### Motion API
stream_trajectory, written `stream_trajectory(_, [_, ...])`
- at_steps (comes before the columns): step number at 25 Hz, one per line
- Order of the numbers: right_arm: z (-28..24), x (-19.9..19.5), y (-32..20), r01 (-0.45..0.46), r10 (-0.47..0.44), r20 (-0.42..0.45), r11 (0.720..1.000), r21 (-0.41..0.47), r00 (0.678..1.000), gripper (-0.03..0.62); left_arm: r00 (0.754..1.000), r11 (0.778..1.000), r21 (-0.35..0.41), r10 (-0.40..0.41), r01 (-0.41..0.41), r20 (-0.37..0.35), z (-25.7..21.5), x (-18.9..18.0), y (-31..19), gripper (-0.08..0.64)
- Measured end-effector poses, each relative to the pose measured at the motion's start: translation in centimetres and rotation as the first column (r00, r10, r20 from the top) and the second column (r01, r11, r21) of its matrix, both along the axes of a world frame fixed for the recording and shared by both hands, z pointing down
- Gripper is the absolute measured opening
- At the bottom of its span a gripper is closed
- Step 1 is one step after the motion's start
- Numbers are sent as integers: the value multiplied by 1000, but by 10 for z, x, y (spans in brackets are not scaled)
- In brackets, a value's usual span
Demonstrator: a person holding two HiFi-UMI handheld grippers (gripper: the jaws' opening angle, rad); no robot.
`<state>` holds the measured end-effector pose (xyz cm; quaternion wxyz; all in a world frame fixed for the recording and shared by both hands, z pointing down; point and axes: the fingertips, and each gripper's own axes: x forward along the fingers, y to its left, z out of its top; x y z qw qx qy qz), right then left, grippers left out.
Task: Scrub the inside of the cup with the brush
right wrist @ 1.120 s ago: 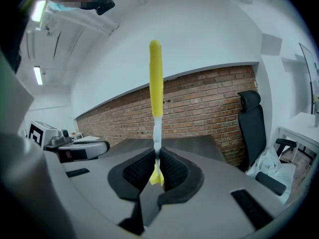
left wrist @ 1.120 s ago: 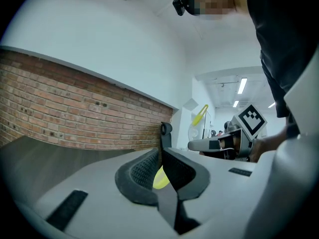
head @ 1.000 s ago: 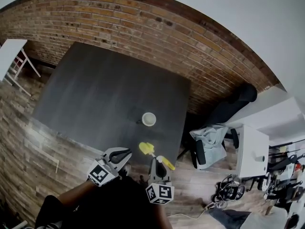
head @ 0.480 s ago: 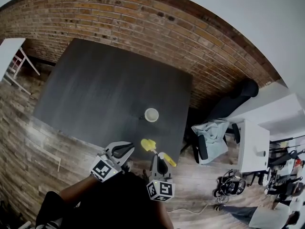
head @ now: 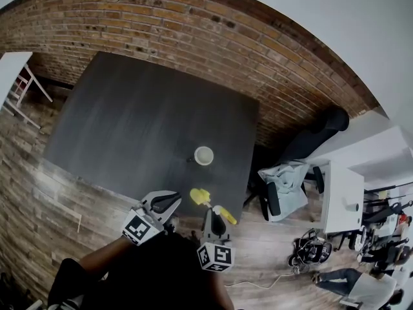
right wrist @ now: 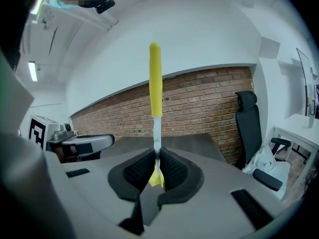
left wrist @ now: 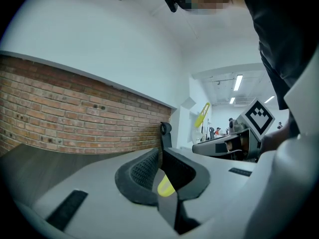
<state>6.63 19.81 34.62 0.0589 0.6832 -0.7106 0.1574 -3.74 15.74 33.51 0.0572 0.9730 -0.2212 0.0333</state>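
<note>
cup (head: 204, 155) upright on surface (head: 129, 121), 12 o'clock of both claws, apart | brush (right wrist: 155, 83) clamped in right claw (right wrist: 155, 157) | left claw (left wrist: 160, 156) closed, empty | step: approach, likely | next: left opens, steadies cup; brush enters

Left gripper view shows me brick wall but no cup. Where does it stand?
Observer: The head view shows the cup upright on the dark table, toward its near right corner.
Operator: Is the brush gripped?
Observer: Yes. In the right gripper view, the right gripper has its fingers shut on the brush at its white neck, with the long yellow end pointing up.
Operator: Is it at the cup yet?
Observer: No. In the head view the brush is apart from the cup, closer to the person, by the table's near edge.
</note>
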Motion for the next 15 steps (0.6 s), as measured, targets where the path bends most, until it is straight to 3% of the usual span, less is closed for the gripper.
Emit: stream_trajectory(15, [-1, 4, -8, -2, 2, -10, 1000, 4, 1000, 51, 1000, 1000, -9, 9, -9, 8, 6, 5, -7, 53])
